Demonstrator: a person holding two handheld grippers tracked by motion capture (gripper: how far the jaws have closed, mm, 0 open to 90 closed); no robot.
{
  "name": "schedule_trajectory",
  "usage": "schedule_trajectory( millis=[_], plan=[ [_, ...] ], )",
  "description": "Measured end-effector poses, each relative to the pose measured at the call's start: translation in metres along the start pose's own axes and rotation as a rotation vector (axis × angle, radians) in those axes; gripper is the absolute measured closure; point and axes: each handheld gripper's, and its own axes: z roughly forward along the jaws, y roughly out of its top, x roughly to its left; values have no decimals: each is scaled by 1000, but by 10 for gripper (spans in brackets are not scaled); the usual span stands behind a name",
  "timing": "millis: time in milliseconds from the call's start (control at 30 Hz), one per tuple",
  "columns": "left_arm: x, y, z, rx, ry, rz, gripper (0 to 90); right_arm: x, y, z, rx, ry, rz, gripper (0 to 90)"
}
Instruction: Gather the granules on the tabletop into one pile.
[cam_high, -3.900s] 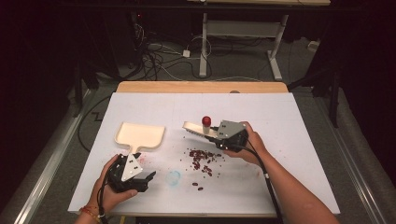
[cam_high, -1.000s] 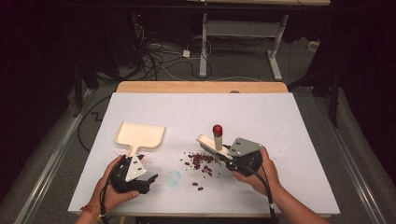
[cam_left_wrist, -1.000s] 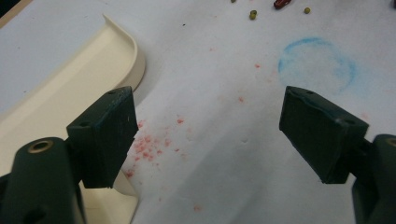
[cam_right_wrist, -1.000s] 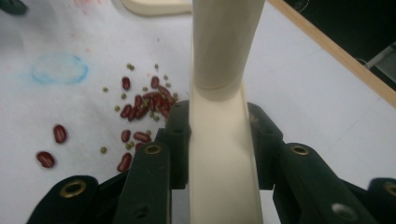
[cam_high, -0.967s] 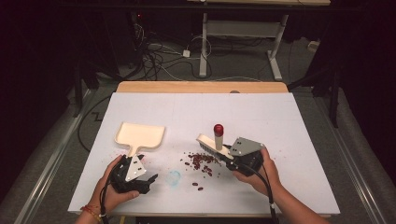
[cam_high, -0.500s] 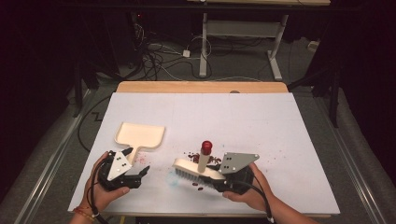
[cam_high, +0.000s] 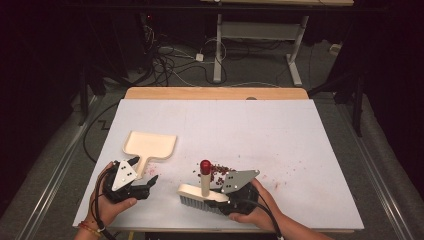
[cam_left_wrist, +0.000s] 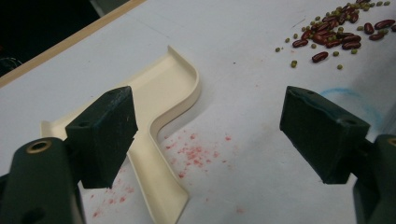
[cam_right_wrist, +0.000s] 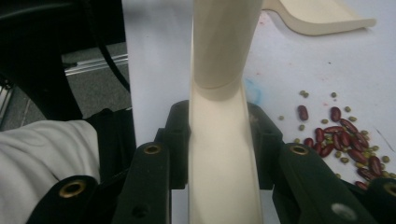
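Cream brush (cam_high: 197, 192) beside scattered beans (cam_high: 218, 171), dustpan (cam_high: 149, 147) apart.

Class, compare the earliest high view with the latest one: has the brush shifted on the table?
Yes. The brush, held in the right tool, has come toward the table's near edge and leftward, from beyond the beans to their near side.

- Light from overhead is falling brightly on the white table (cam_high: 280, 130), while the floor around it is lying in near darkness
- Soft shadows are sitting beneath the dustpan (cam_left_wrist: 159, 102)
- The brush handle (cam_right_wrist: 219, 116) is blurring close to the lens
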Motion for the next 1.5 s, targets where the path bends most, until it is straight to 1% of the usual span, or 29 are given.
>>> schedule_trajectory(
  millis=[67, 100, 133, 200, 267, 333, 367, 533, 567, 633, 767, 800, 867, 967, 1033, 1167, 1200, 1300, 1367, 1400, 1433, 1500],
  plan=[
    [-1, 0, 1, 3, -5, 3, 178, -4, -1, -1, -1, -16, 15, 671],
    [-1, 0, 2, -3, -1, 16, 178, -6, -2, -1, -3, -24, 23, 671],
    [-1, 1, 2, -1, -1, 19, 178, -7, -2, -1, -5, -37, 27, 671],
    [-1, 1, 2, 2, -3, 21, 178, -10, -2, -1, -8, -50, 40, 670],
    [-1, 1, 2, 2, -4, 20, 178, -12, -3, -1, -5, -80, 55, 670],
    [-1, 1, 2, 3, -4, 20, 178, -14, -3, -1, -13, -80, 77, 670],
    [-1, 1, 2, 2, -4, 19, 178, -13, -4, -1, -16, -93, 101, 670],
    [-1, 1, 3, 1, -2, 18, 178, -11, 0, 2, -37, -159, 141, 672],
    [-1, 1, 3, 2, -2, 18, 178, -11, 2, 3, -46, -169, 156, 671],
    [-1, 1, 3, 2, -4, 19, 178, -9, 5, 8, -66, -167, 189, 672],
    [-2, 1, 4, 4, -5, 18, 178, -2, 13, 22, -83, -190, 219, 671],
    [-2, 1, 4, 6, -6, 19, 178, -2, 13, 26, -90, -200, 234, 671],
    [-2, 1, 5, 8, -6, 20, 178, -2, 15, 31, -95, -232, 249, 671],
    [-2, 1, 6, 14, -10, 19, 178, -6, 15, 33, -100, -283, 280, 671],
    [-2, 1, 6, 20, -10, 22, 178, -10, 13, 33, -99, -309, 308, 670],
    [-3, 1, 6, 21, -10, 25, 178, -19, 5, 27, -107, -334, 362, 668],
    [-3, 1, 6, 21, -10, 26, 178, -21, 3, 25, -107, -342, 369, 668],
    [-4, 1, 7, 23, -14, 26, 178, -26, -2, 20, -107, -343, 407, 668],
    [-4, 1, 7, 27, -17, 30, 178, -27, -3, 16, -121, -368, 416, 669],
    [-5, 1, 8, 27, -19, 31, 178, -27, -3, 13, -125, -393, 413, 670],
    [-5, 1, 8, 28, -20, 32, 178, -28, -3, 11, -122, -406, 403, 670],
    [-5, 1, 8, 31, -22, 35, 178, -31, -6, 8, -124, -411, 428, 670]
  ],
)
